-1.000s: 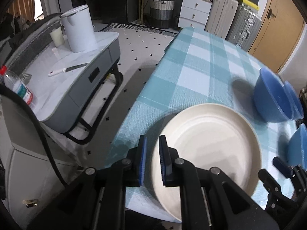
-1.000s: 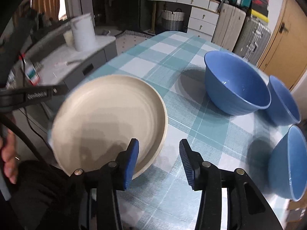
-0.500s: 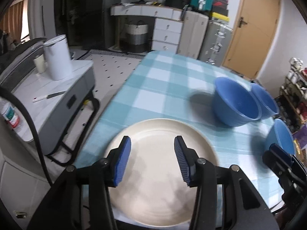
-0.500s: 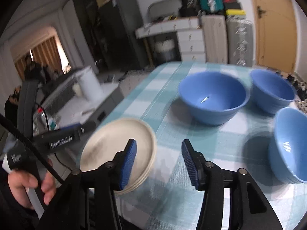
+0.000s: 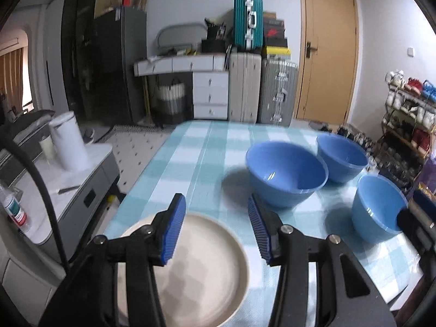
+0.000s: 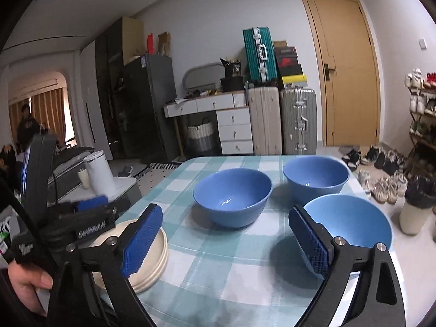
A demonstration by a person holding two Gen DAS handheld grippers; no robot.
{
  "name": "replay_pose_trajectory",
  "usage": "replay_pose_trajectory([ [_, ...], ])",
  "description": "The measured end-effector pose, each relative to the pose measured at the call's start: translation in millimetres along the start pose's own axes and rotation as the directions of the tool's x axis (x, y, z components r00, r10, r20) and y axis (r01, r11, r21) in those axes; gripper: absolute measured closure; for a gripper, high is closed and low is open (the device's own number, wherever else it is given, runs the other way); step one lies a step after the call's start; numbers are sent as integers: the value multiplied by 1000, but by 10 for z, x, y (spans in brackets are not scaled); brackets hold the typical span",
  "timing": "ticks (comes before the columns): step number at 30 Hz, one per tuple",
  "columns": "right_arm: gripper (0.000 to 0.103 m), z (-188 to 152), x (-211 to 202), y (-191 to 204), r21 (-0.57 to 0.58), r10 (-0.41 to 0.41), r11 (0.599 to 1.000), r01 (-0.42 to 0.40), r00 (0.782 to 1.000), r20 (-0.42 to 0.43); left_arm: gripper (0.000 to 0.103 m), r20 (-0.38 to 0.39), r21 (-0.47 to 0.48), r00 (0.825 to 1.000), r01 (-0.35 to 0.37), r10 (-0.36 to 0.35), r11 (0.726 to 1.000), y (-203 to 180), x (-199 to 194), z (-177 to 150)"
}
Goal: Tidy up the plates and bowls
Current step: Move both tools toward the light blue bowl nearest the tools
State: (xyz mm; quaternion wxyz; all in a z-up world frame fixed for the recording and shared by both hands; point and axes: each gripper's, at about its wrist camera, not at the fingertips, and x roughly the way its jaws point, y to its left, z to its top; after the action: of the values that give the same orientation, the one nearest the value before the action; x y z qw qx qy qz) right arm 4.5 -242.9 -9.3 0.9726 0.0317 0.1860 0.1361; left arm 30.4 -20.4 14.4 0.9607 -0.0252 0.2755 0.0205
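Observation:
A stack of cream plates (image 5: 199,269) lies at the near left corner of the checked table (image 5: 207,160); it also shows in the right wrist view (image 6: 155,256). Three blue bowls stand upright and apart: a large one (image 5: 286,179) in the middle, one (image 5: 342,158) behind it, one (image 5: 378,207) at the right. In the right wrist view they are the middle bowl (image 6: 231,196), far bowl (image 6: 316,179) and near bowl (image 6: 351,220). My left gripper (image 5: 216,229) is open and empty above the plates. My right gripper (image 6: 226,239) is open and empty over the table's front.
A grey side cabinet (image 5: 79,190) with a white kettle (image 5: 69,144) stands left of the table. Suitcases (image 5: 261,90), drawers and a door are at the back. A shoe rack (image 5: 408,125) and shoes stand to the right. A white cup (image 6: 414,215) stands off the table's right edge.
My left gripper let go of the plate, opened and lifted back; the plate now rests on the stack. My right gripper opened wider and rose, levelling toward the bowls.

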Motion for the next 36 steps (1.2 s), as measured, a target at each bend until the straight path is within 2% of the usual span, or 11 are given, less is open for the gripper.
replay_pose_trajectory([
  [4,8,-56,-96,-70,-10,-34,999,34,999,18,55,37,8,999,35,-35,999,-140,-9,64],
  [7,7,-49,-202,-94,-18,-50,999,51,997,63,55,66,34,996,49,-51,998,-257,-10,58],
  [13,6,-70,-249,3,-97,-134,985,145,985,105,50,114,41,988,104,-108,994,-409,-139,15],
  [14,6,-71,-269,-3,-105,-144,982,156,983,115,47,127,37,985,108,-112,993,-410,-160,9],
  [16,6,-64,-284,-22,-95,-154,981,166,980,123,13,159,24,981,104,-107,994,-409,-216,-12],
  [18,6,-64,-315,-68,-64,-150,985,158,981,120,5,209,8,973,100,-100,995,-414,-299,-25],
  [24,4,-32,-382,-214,14,-178,984,177,975,131,2,253,58,961,97,-108,994,-493,-406,-58],
  [27,1,-22,-419,-245,30,-187,982,185,971,146,0,248,30,961,121,-125,992,-469,-403,-61],
  [29,1,-22,-411,-267,32,-175,984,173,975,136,0,242,2,962,126,-122,992,-453,-388,-59],
  [31,1,-17,-392,-290,45,-161,987,157,981,111,0,210,-18,966,159,-152,987,-448,-365,-48],
  [36,1,-21,-390,-420,111,-201,975,190,975,93,0,201,-31,965,175,-166,984,-457,-340,-87],
])
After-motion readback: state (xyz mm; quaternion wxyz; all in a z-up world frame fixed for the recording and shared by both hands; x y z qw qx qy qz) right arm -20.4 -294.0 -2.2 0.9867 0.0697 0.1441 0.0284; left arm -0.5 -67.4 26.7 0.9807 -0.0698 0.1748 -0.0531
